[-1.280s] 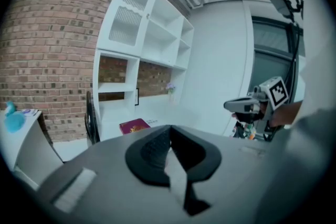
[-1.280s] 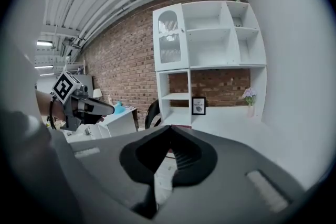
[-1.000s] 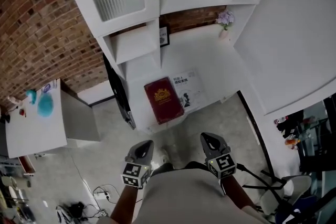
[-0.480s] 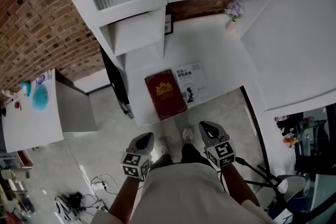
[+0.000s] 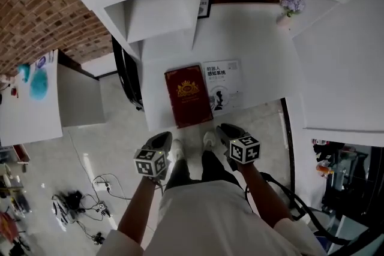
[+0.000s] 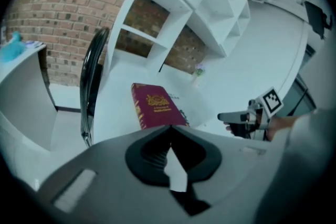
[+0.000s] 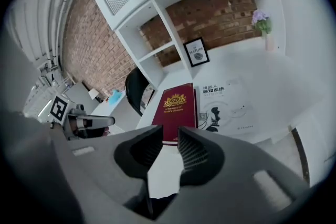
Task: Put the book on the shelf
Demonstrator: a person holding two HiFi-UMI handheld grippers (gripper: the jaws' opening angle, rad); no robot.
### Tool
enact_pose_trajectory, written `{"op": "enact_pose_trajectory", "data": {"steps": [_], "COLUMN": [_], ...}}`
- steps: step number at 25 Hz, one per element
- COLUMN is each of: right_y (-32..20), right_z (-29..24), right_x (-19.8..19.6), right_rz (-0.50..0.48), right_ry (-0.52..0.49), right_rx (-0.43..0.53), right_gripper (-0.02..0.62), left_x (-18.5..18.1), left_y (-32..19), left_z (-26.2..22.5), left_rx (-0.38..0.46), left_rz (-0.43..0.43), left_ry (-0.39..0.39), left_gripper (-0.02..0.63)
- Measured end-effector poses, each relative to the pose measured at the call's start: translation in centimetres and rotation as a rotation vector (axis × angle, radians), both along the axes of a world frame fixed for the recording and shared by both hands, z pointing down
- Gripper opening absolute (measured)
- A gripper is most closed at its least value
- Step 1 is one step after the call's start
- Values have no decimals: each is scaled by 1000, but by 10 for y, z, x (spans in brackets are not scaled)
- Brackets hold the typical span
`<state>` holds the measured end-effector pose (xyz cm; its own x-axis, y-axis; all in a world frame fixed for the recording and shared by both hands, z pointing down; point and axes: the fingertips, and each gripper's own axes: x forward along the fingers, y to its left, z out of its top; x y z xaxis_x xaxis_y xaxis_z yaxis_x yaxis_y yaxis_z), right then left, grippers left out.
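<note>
The person is standing at a white desk [image 5: 258,39] and is holding both grippers low, over their shoes [image 5: 208,139]. The left gripper [image 5: 163,139] is pointing down at the desk. Its jaws are pressed together, and nothing is in them. The right gripper [image 5: 225,130] is pointing the same way. Its jaws have just been opening a little, so there is a small gap with nothing in it.

A bit farther away, the red book [image 5: 188,95] is lying flat on the desk with its cover up, close to the front edge. No gripper is touching it. A white book [image 5: 223,84] is lying right beside it, on its right.

Farther back, the white shelf [image 5: 159,21] is standing on the left part of the desk, and its open boxes are looking empty. A small picture frame [image 5: 204,6] is leaning at the back.

So the person is probably just reaching for the red book. Next, a gripper will likely need to open wider than the book is thick, slide onto the book's near edge, and squeeze it. The shut left gripper may need to open too, to help carry the book up to the shelf.
</note>
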<state>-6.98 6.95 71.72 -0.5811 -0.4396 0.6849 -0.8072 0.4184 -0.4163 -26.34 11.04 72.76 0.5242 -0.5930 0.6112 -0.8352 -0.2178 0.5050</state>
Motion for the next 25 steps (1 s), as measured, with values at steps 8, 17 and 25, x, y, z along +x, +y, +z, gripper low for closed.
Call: {"op": "enact_pose_trajectory", "data": {"steps": [8,17,25], "right_y": [-36,-42,-35], "right_z": [68,125,142], "right_x": [-6,-35,-59], "right_rz": [-164,-386,-435], "right_ry": [36,27,1], "right_rx": [-79,-128,-130], "right_gripper": [166,338,350], "left_x": [-2,20,34], "left_y": [-37,-52,-57], "left_z": [74,123,137], "left_rx": [-190,-287,-282], "left_rz": [-104,-61,-60], "left_ry": [110,196,253], "left_gripper": [150,414,410]}}
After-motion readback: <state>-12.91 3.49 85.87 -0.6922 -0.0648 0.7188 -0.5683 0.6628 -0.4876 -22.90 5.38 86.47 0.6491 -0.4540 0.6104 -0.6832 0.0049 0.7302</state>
